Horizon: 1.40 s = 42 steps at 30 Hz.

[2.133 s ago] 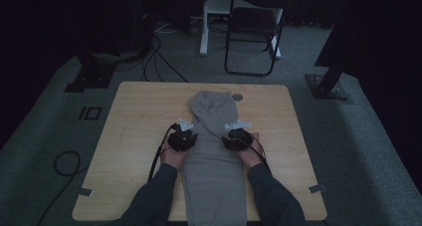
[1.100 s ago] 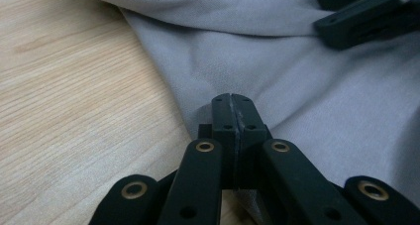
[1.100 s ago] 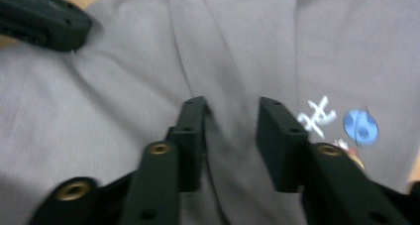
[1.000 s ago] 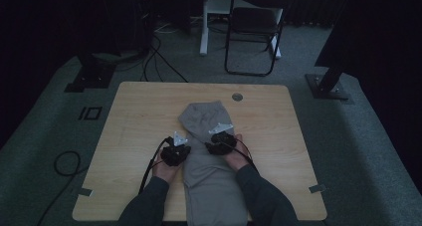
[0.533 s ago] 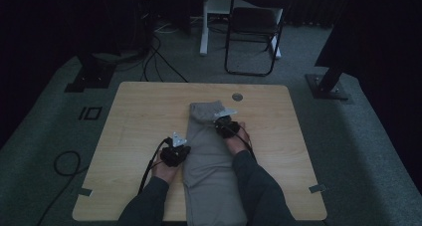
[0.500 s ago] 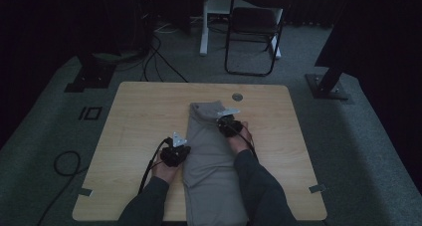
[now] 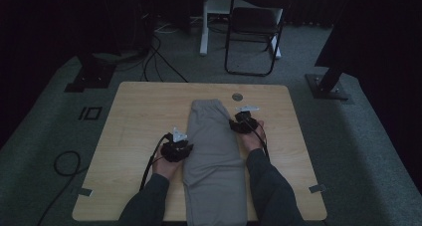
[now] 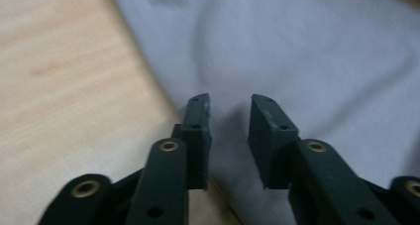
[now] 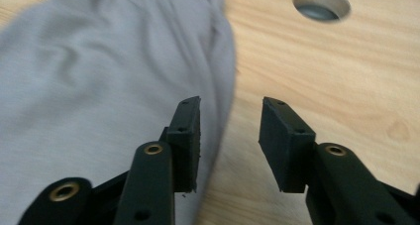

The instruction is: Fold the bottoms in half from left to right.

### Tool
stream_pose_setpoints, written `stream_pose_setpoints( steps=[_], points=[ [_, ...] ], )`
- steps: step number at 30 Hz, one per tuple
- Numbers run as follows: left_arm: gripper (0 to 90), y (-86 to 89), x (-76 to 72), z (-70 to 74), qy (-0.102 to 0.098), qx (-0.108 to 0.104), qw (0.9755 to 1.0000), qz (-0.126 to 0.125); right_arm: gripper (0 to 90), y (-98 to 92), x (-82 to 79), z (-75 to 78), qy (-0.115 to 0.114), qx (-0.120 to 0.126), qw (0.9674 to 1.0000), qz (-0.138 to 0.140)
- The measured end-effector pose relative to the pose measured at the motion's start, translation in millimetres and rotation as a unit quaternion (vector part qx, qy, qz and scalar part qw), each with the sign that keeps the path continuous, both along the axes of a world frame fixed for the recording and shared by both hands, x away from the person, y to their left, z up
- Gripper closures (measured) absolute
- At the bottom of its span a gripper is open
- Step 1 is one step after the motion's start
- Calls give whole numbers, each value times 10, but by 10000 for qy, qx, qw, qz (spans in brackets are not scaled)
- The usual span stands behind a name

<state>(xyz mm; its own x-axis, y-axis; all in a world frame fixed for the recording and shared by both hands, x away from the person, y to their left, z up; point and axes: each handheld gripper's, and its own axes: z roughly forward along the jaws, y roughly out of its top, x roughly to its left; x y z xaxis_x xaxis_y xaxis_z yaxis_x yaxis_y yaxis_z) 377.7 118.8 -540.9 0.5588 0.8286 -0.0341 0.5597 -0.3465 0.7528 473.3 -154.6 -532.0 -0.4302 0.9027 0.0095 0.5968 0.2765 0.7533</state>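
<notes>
Garment (image 7: 214, 151) on the table (image 7: 139, 116) centre, left gripper (image 7: 180, 149) beside its left edge, right gripper (image 7: 240, 124) beside its right

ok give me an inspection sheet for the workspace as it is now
surface: light wooden table with a round cable hole near its far edge
job's things: grey garment laid lengthwise down the middle, hanging over the near edge
clutter: nothing seen on the table
grippers: left gripper open at the garment's left edge, jaws over the fabric; right gripper open at the right edge, farther up the table, gap over bare wood
cables: one black cable trails from the left gripper; a loop of cable lies on the floor
surroundings: dim room, carpet floor, folding chair behind the table, two stand bases on the floor
</notes>
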Motion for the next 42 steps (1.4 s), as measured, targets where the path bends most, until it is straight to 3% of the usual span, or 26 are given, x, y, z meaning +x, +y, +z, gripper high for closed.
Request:
stream_pose_setpoints(
  steps=[6, 9, 12, 14, 16, 21, 33, 42],
  points=[
    [651, -111, 333, 24, -74, 28, 9997, 239, 544, 117, 21, -42, 57, 58, 9998, 191],
    [651, -171, 486, -5, -87, 220, 9992, 317, 541, 152, 39, -118, 145, -47, 9997, 172],
    [668, -194, 570, -79, -6, 465, 9982, 376, 552, 161, 48, -180, 210, -95, 9996, 160],
    [707, -186, 575, -81, -14, 424, 9982, 429, 563, 151, 36, -193, 178, -10, 9997, 156],
    [750, -178, 559, -81, -55, 516, 9978, 415, 585, 152, 18, -194, 169, -19, 9997, 155],
    [818, -98, 457, -91, -38, 426, 9986, 323, 633, 165, -120, -188, 174, -54, 9994, 287],
    [826, -1, 46, -114, -111, 367, 9993, 44, 633, 65, -616, -212, 100, 3, 9978, 662],
    [825, 38, -182, -129, -119, 260, 9996, -67, 630, 29, -858, -234, 8, 42, 9968, 802]
  ],
)
